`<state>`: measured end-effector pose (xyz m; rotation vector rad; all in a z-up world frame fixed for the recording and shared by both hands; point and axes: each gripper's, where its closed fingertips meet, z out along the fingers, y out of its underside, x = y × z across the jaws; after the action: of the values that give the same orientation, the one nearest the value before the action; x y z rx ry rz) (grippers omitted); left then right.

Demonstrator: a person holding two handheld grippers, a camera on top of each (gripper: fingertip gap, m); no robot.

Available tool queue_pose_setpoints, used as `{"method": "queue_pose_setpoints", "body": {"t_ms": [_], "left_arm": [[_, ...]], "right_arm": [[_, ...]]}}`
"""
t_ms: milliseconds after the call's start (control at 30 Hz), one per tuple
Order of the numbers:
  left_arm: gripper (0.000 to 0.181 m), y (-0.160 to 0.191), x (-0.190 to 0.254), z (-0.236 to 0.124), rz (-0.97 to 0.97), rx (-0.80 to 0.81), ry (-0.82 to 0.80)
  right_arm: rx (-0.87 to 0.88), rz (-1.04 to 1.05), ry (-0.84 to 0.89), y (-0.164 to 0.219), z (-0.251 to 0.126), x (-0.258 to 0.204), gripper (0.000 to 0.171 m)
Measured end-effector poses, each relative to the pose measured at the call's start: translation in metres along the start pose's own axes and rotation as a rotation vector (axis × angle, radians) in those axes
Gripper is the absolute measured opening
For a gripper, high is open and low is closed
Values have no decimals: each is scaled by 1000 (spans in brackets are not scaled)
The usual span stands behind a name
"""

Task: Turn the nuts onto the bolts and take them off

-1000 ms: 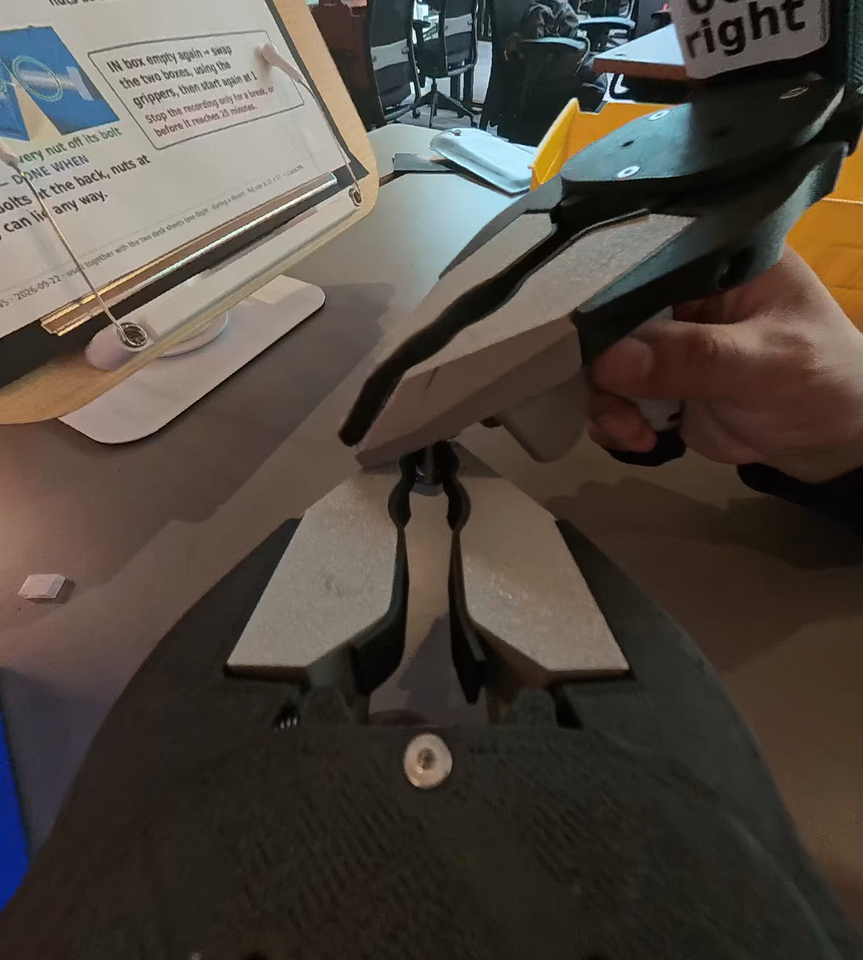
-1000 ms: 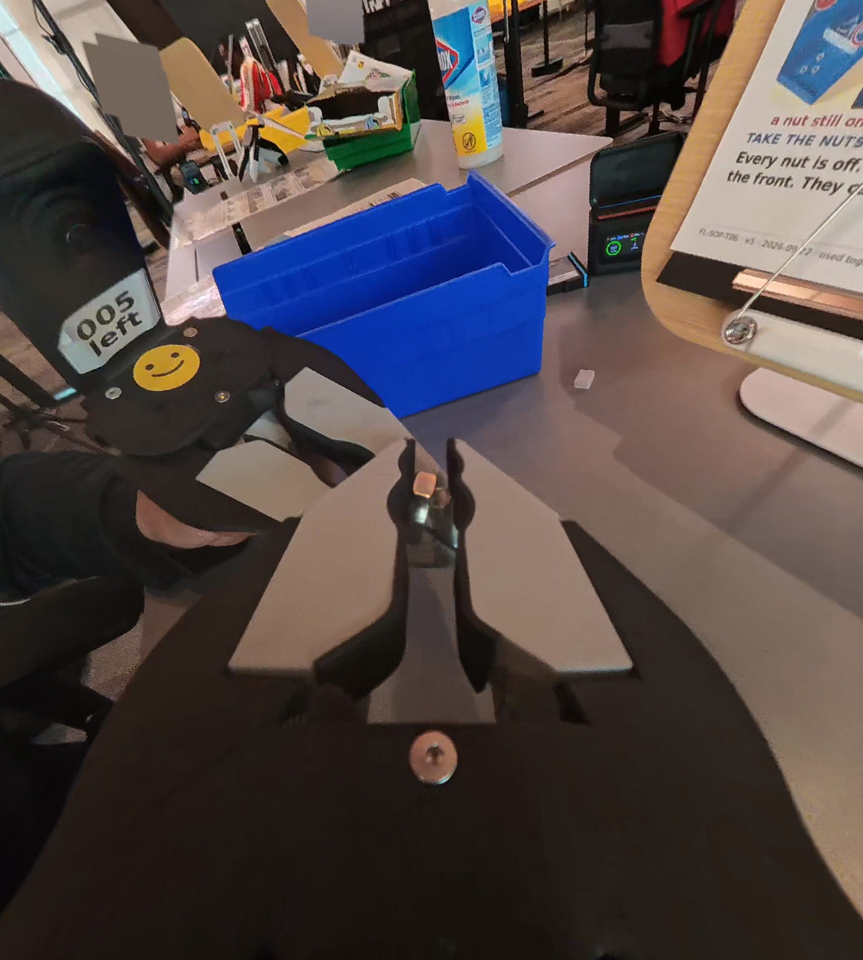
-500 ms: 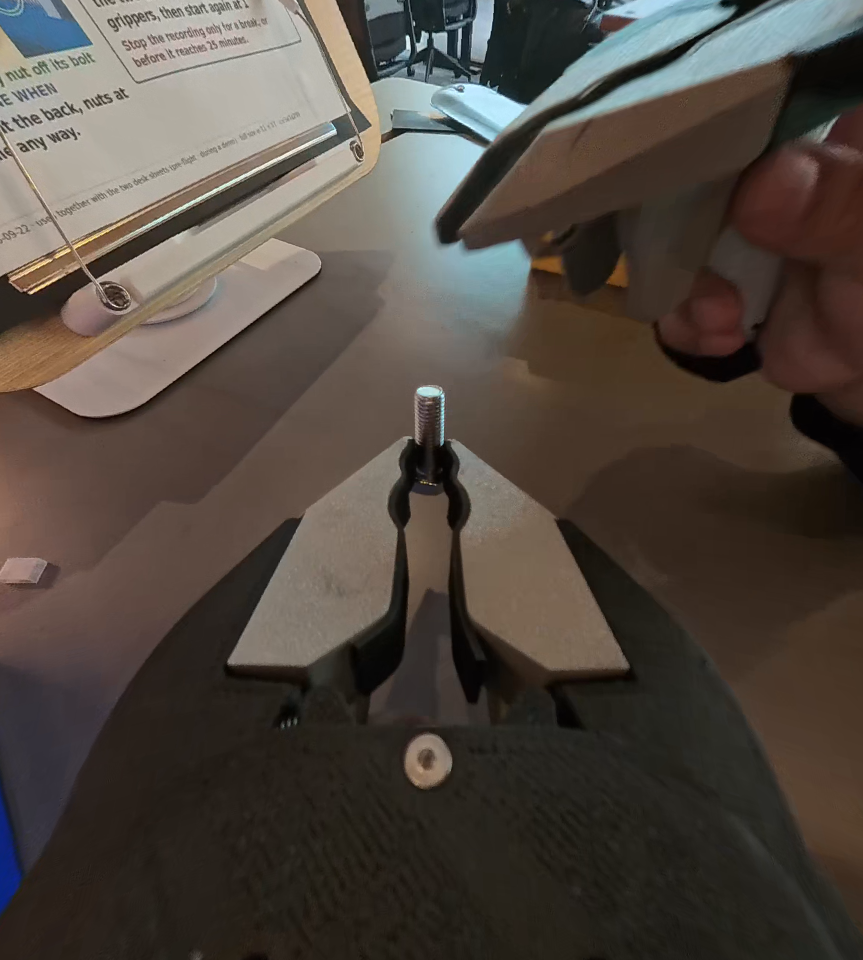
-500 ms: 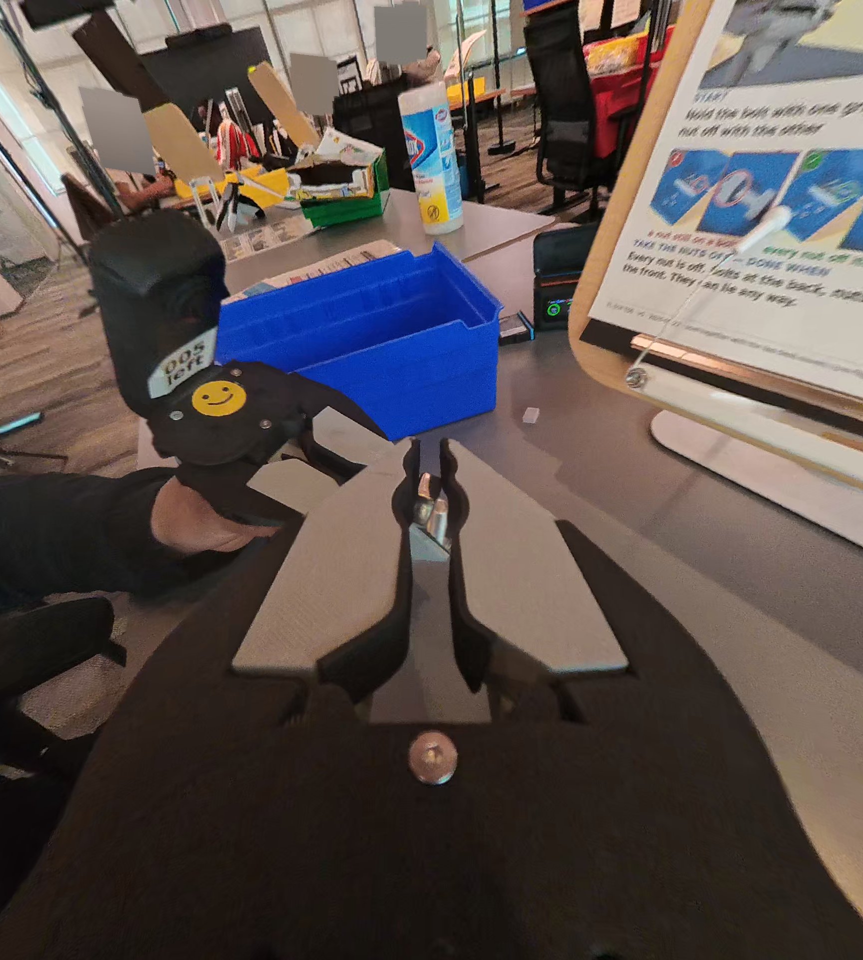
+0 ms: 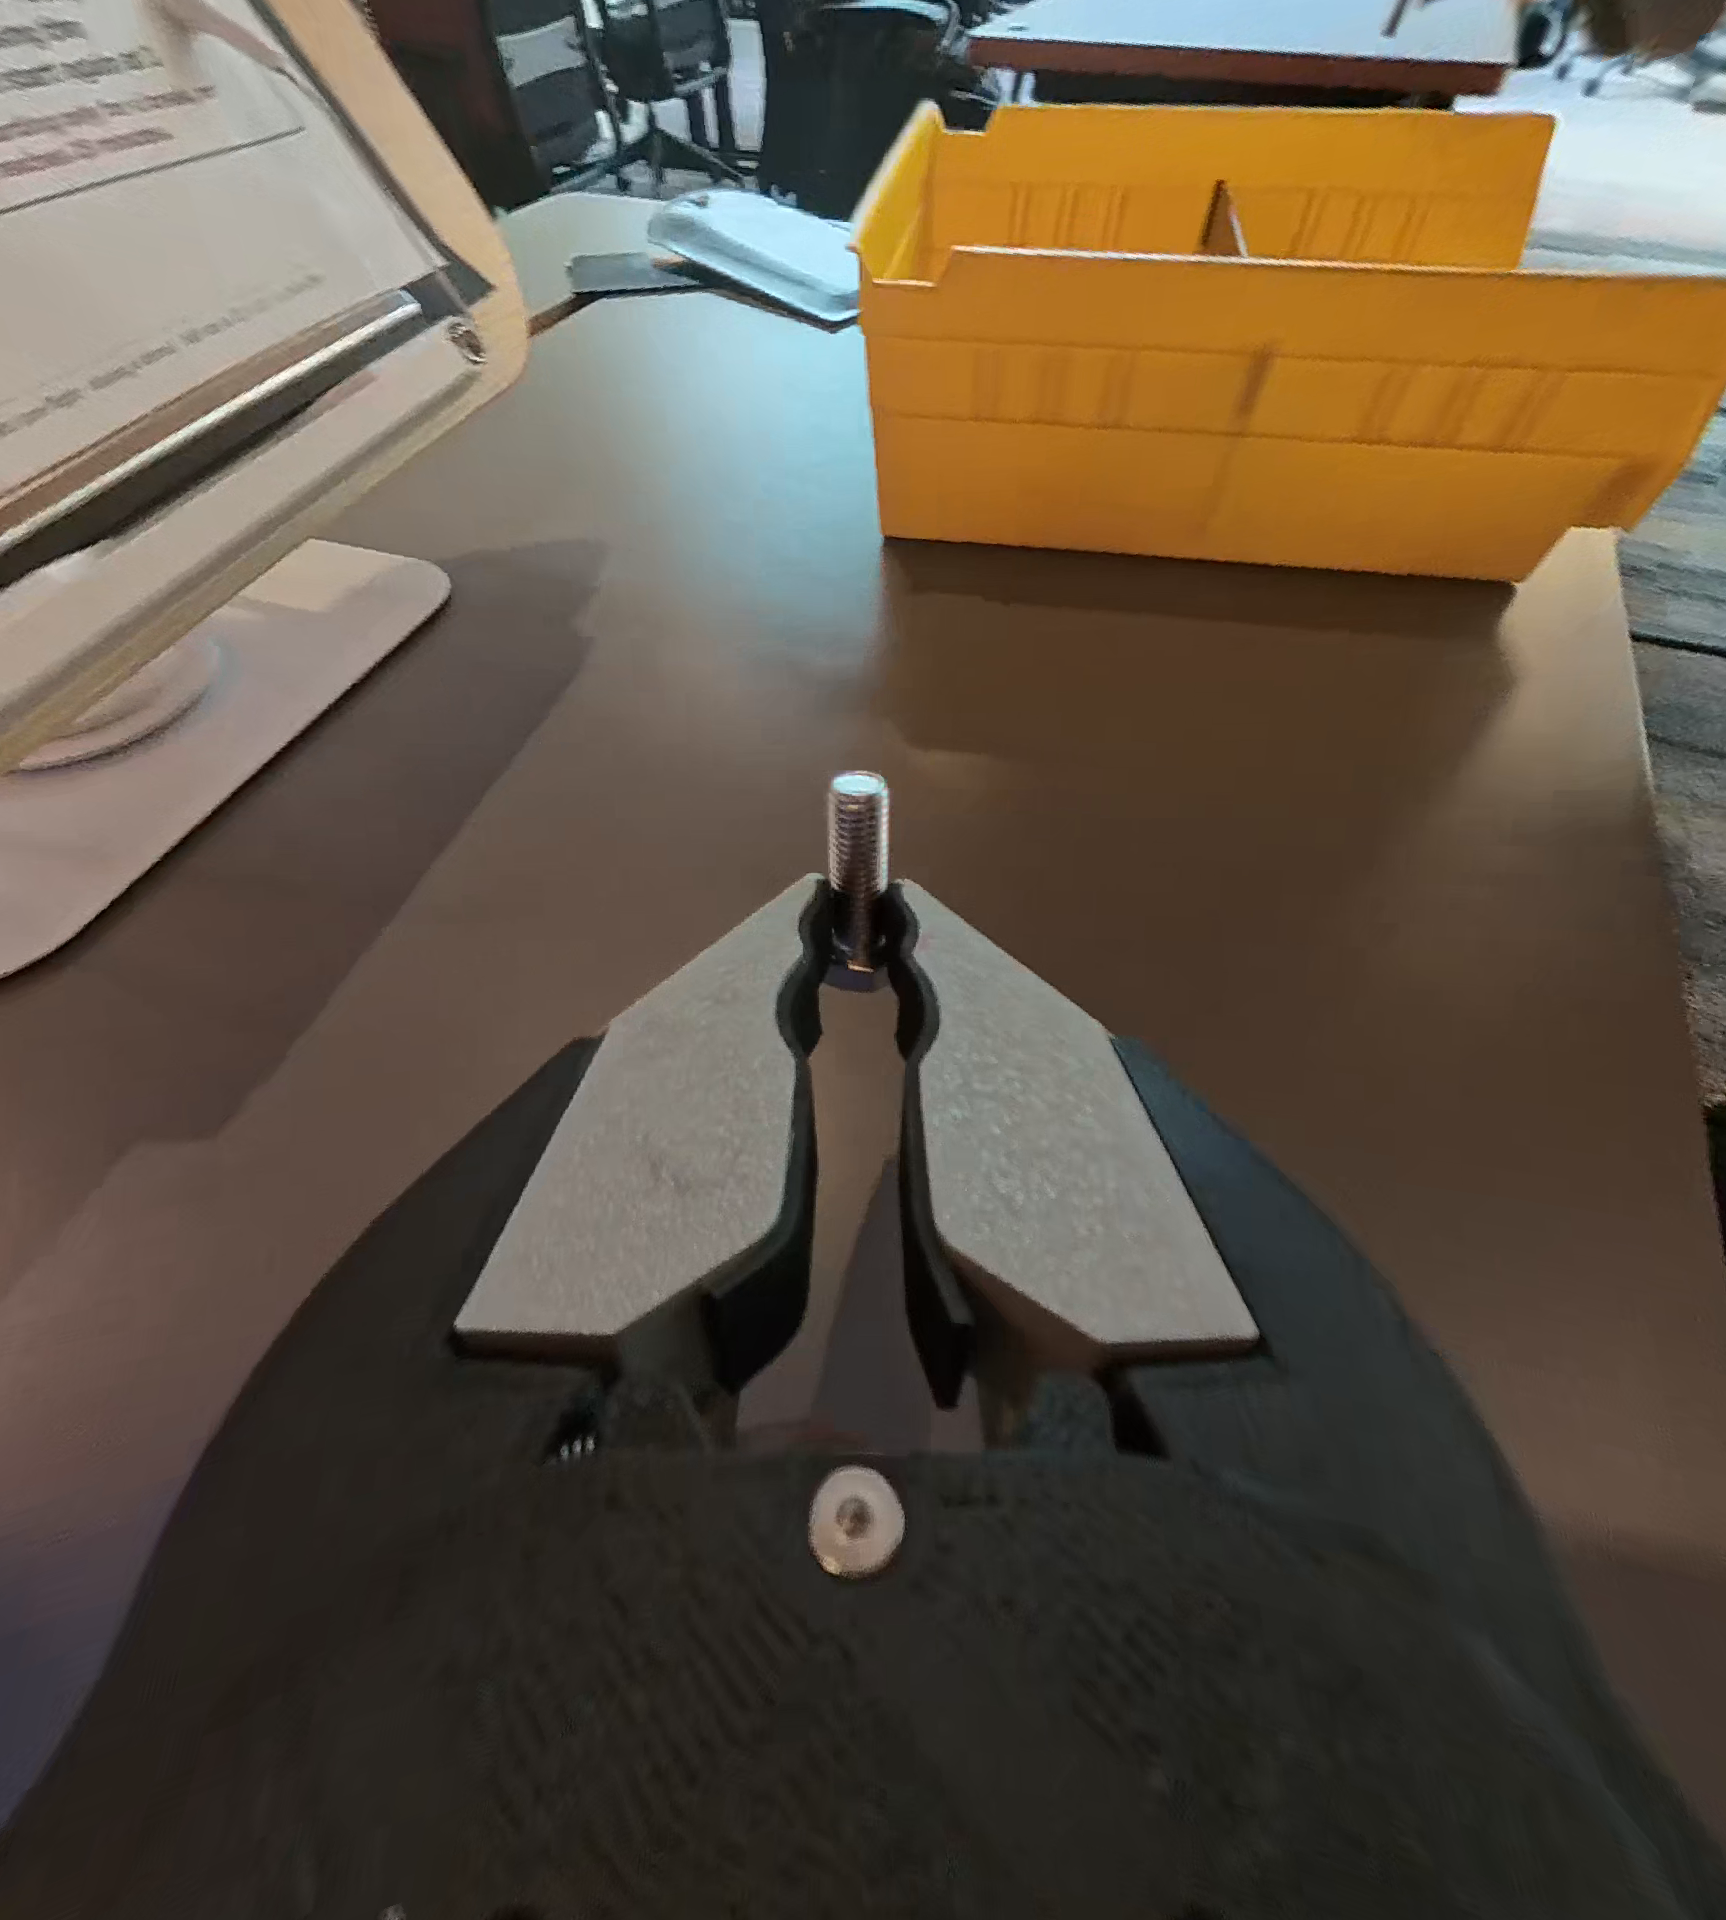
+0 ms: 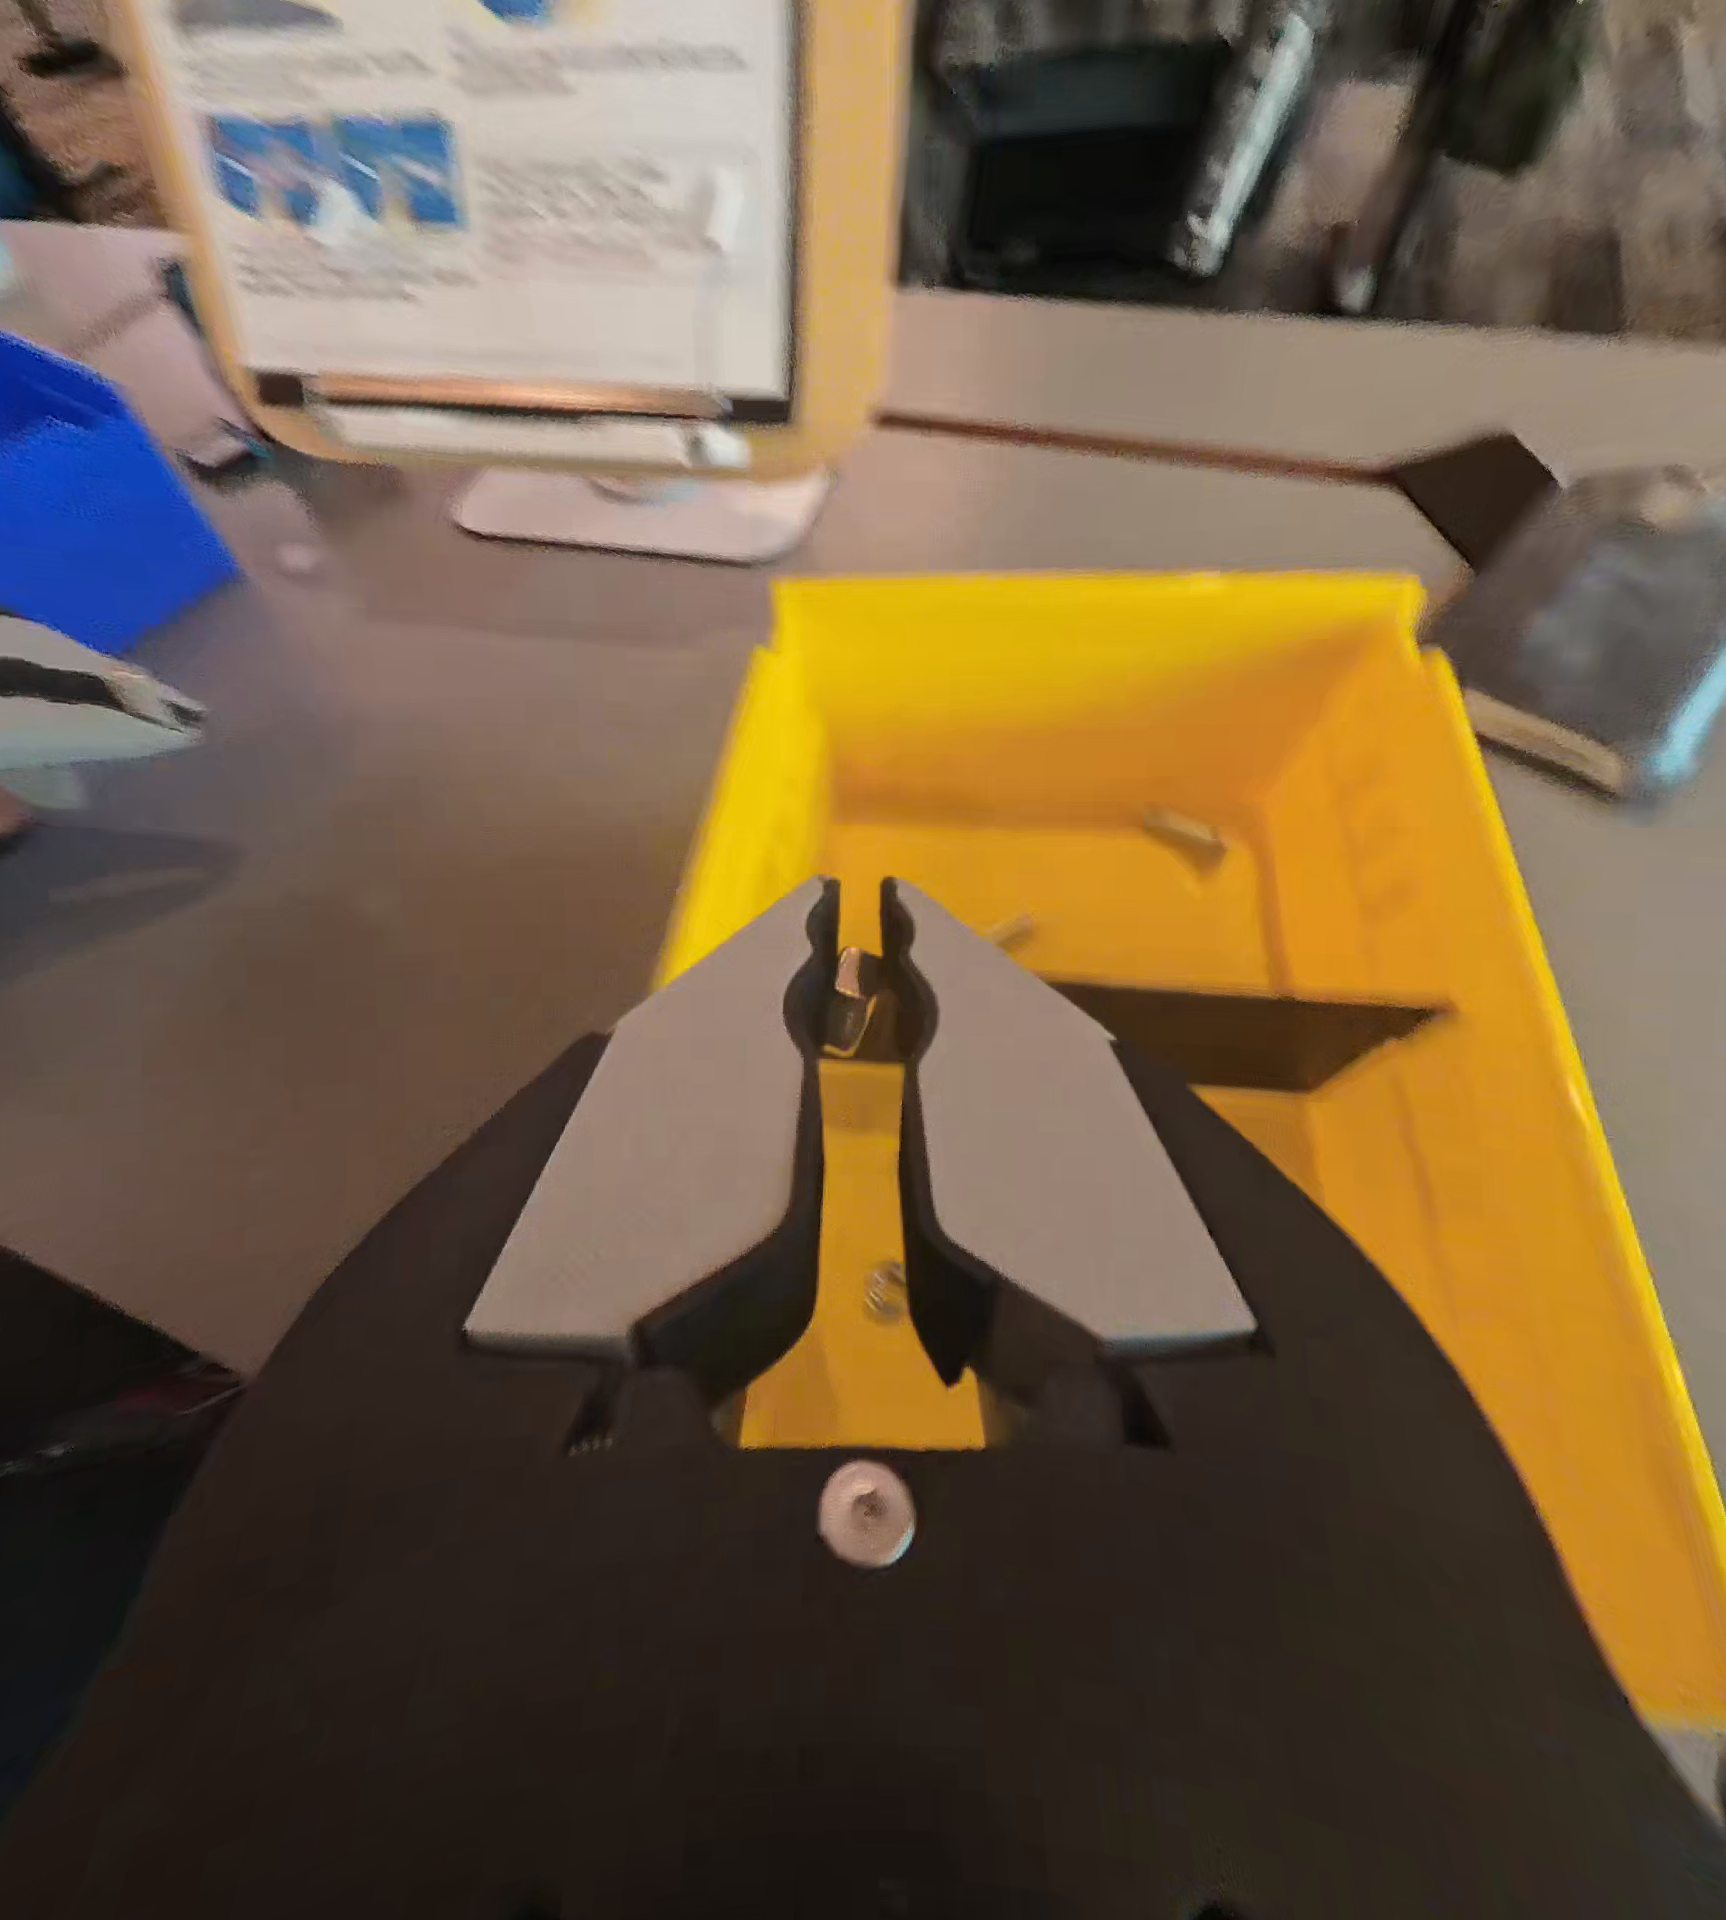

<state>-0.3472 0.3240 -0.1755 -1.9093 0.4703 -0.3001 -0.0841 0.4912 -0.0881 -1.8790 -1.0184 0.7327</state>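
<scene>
My left gripper [image 5: 857, 914] is shut on a silver bolt [image 5: 857, 847]. Its bare threaded end sticks out past the fingertips, above the brown table [image 5: 1202, 831]. My right gripper [image 6: 859, 909] is shut on a small silver nut [image 6: 851, 1003] and hangs over the yellow bin [image 6: 1441, 1039]. In the right wrist view the bin's far part holds two loose small metal pieces [image 6: 1181, 834], and one piece [image 6: 885, 1288] lies on the near floor. The left gripper's fingers [image 6: 59, 707] show at the left edge of that view. The yellow bin [image 5: 1254, 416] also shows in the left wrist view.
A wooden document stand [image 5: 111, 364] on a white base is at the left, also showing in the right wrist view [image 6: 526, 260]. A blue bin [image 6: 38, 488] is at the far left. A grey-blue flat object [image 6: 1628, 623] lies behind the yellow bin. The table edge [image 5: 1659, 935] runs on the right. There is about 35 cm between the tips of the two grippers.
My right gripper pulled the nut off the bolt and swung right, over the yellow bin. My left gripper kept the bolt and turned toward the yellow bin.
</scene>
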Motion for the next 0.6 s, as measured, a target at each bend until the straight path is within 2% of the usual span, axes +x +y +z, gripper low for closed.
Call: {"method": "queue_pose_setpoints", "body": {"t_ms": [100, 167, 233, 300, 367, 433, 533, 600], "left_arm": [[7, 5, 24, 13, 16, -25, 112], [7, 6, 36, 22, 23, -36, 151], [7, 4, 50, 31, 17, -41, 187], [7, -4, 63, 40, 25, -20, 212], [7, -14, 71, 47, 61, 10, 195], [7, -24, 78, 51, 121, 50, 165], [7, -34, 87, 50, 235, 90, 103], [7, -37, 89, 47, 324, 103, 43]], "right_arm": [[-120, 80, 53, 54, 12, 34, 4], [-148, 128, 5, 74, 22, 37, 15], [-122, 167, -8, 75, 20, 40, 20], [-19, 167, -40, 53, 6, 29, 22], [85, 152, -141, 26, -7, -6, 23], [102, 116, -296, 12, -10, -61, 25], [9, 39, -470, 20, 7, -141, 28], [-45, 4, -521, 31, 27, -178, 28]]}}
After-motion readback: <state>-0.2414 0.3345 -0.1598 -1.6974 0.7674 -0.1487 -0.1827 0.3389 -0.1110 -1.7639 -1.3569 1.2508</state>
